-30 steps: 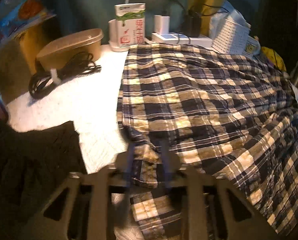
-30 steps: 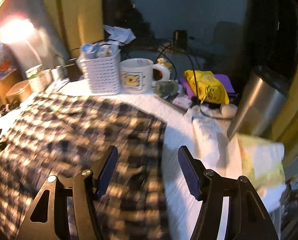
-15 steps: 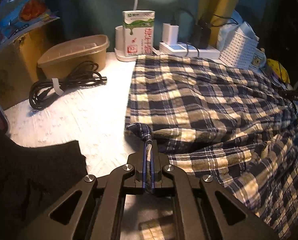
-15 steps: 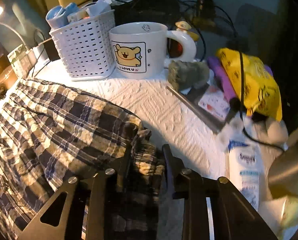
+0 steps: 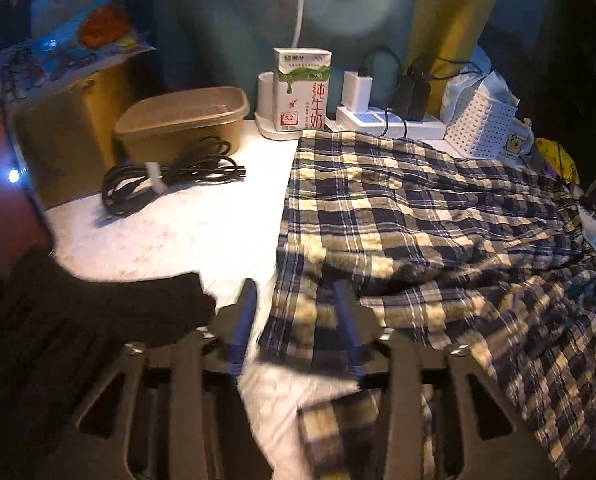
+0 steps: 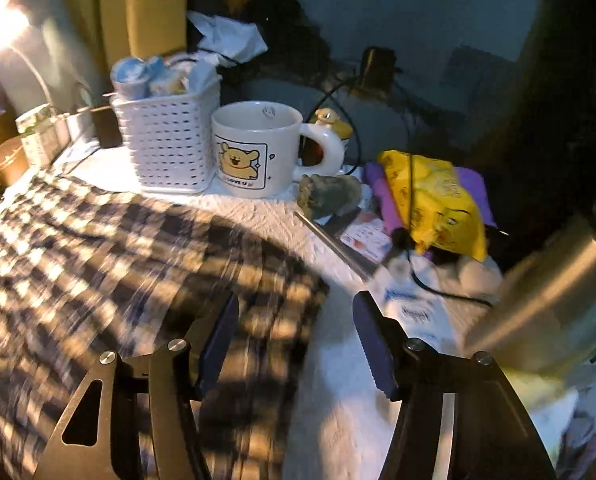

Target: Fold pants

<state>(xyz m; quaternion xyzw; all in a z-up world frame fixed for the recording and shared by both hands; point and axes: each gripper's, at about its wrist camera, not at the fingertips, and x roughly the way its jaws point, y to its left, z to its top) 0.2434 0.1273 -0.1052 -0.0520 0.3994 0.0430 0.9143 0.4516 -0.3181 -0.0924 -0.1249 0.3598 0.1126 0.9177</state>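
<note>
The plaid pants (image 5: 426,216) lie spread over the white table, dark blue and cream checks, with one layer folded over another. My left gripper (image 5: 294,308) is open, its fingers on either side of the near left corner of the cloth. In the right wrist view the pants (image 6: 118,264) fill the left half, blurred. My right gripper (image 6: 294,320) is open and empty, above the pants' right edge and the bare white table cover (image 6: 338,420).
A milk carton (image 5: 303,90), power strip (image 5: 390,122), brown tub (image 5: 182,124) and coiled black cable (image 5: 166,180) sit at the back left. A dark cloth (image 5: 78,320) lies near left. White basket (image 6: 166,144), bear mug (image 6: 258,152), yellow bag (image 6: 438,200) and steel container (image 6: 550,300) crowd the right.
Both grippers were shut on corners of the pants half a second ago. Both have opened and let go, and both have pulled back from the cloth.
</note>
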